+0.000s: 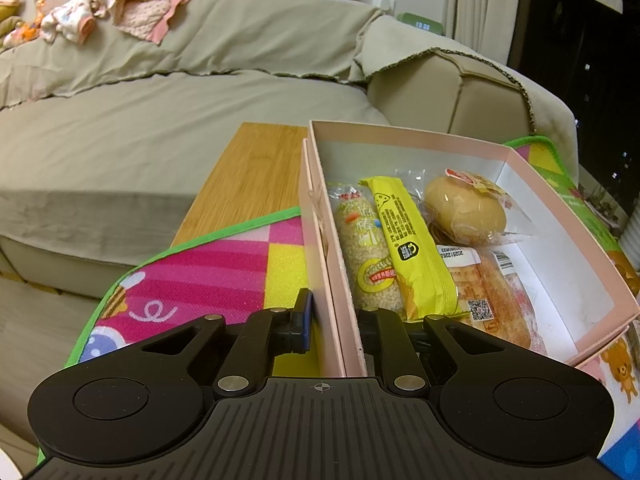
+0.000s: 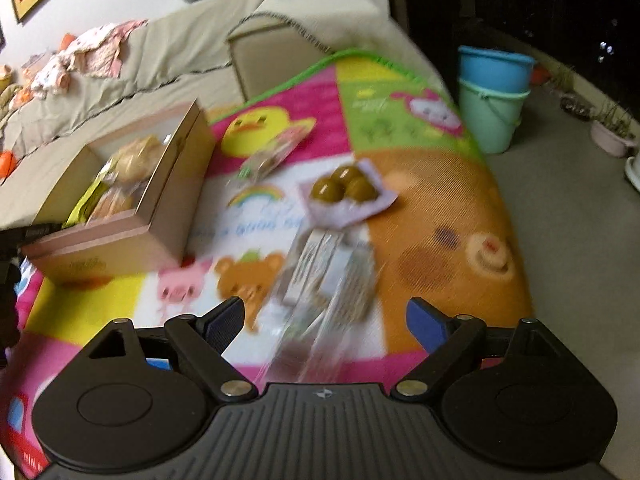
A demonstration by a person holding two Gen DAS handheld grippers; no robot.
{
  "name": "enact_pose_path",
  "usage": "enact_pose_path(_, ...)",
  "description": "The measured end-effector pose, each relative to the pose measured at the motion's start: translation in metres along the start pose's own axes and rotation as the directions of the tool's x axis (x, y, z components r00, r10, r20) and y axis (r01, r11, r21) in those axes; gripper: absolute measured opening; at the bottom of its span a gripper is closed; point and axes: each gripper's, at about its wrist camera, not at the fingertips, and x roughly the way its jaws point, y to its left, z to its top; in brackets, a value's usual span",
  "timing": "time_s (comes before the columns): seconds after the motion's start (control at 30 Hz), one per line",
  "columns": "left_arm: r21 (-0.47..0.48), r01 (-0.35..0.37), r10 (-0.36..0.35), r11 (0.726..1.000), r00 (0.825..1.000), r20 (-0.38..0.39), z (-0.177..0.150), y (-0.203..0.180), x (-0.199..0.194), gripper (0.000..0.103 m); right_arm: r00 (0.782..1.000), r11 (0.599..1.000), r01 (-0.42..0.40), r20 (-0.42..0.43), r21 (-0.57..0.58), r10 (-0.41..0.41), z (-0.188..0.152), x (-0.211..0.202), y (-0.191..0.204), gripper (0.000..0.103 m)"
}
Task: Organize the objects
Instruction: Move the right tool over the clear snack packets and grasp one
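A pink box (image 1: 320, 208) stands on a colourful play mat (image 1: 208, 276); it also shows in the right wrist view (image 2: 132, 232). It holds a sesame stick pack (image 1: 366, 256), a yellow snack pack (image 1: 412, 248), a round bun (image 1: 466, 208) and a wrapped pastry (image 1: 496, 296). My left gripper (image 1: 334, 320) is shut on the box's left wall, one finger inside, one outside. My right gripper (image 2: 326, 320) is open above a clear wrapped snack pack (image 2: 324, 276). A pack of brown balls (image 2: 344, 190) and a small packet (image 2: 272, 156) lie beyond it.
A beige sofa (image 1: 160, 120) with clothes (image 1: 120, 12) stands behind the mat. A wooden board (image 1: 248, 176) lies left of the box. Stacked blue and green buckets (image 2: 492, 96) stand on the floor at the right, with plant pots (image 2: 612, 136) further right.
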Motion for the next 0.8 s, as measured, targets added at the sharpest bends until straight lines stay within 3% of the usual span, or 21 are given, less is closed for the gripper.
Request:
enact_pose_path(0.2,0.002,0.0,0.0,1.0,1.0,0.0,-0.001,0.0,0.0,0.014,1.0,1.0,0.003,-0.015,-0.027,-0.004,-0.01,0.009,0.014,0.089)
enact_pose_path(0.5,0.002,0.0,0.0,1.0,1.0,-0.001,-0.001,0.0,0.0,0.014,1.0,0.999,0.022,-0.002,0.041,-0.022,0.006,0.021,0.003,0.084)
enact_pose_path(0.63,0.001,0.0,0.0,1.0,1.0,-0.001,-0.001,0.0,0.0,0.014,0.999,0.999,0.037,0.003,-0.031,-0.037,0.005,0.021,0.016,0.048)
enact_pose_path(0.8,0.002,0.0,0.0,1.0,1.0,-0.001,-0.001,0.0,0.0,0.014,1.0,0.998,0.025,-0.002,-0.064,-0.025,0.002,0.016,0.022,0.036)
